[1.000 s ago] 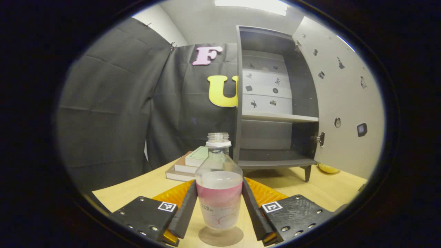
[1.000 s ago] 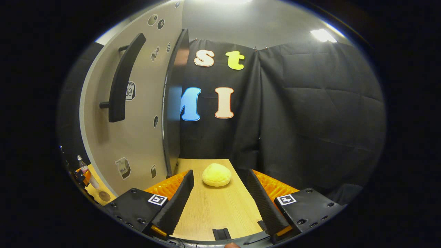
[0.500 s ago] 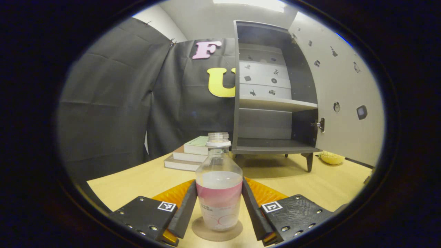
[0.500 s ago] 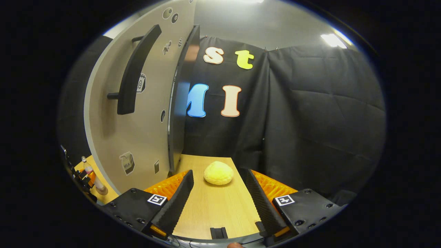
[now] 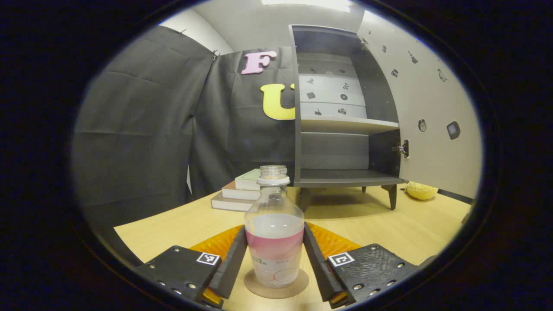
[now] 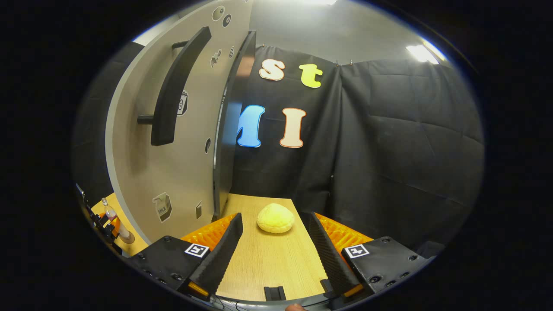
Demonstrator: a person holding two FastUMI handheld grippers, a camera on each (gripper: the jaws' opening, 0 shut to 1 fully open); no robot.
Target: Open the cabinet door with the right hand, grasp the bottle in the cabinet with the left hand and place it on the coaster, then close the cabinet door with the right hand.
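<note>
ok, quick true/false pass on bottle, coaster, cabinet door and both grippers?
1. The left gripper has both fingers pressed on the bottle. True.
2. The bottle stands over the coaster. True.
3. The cabinet door is closed. False: it stands open, and the cabinet shelves show bare.
4. The right gripper grips the door handle. False: it is open with nothing between its fingers, away from the handle.
5. The bottle wears a cap. False: its neck is open.
6. A stack of books lies on the table beside the cabinet. True.
</note>
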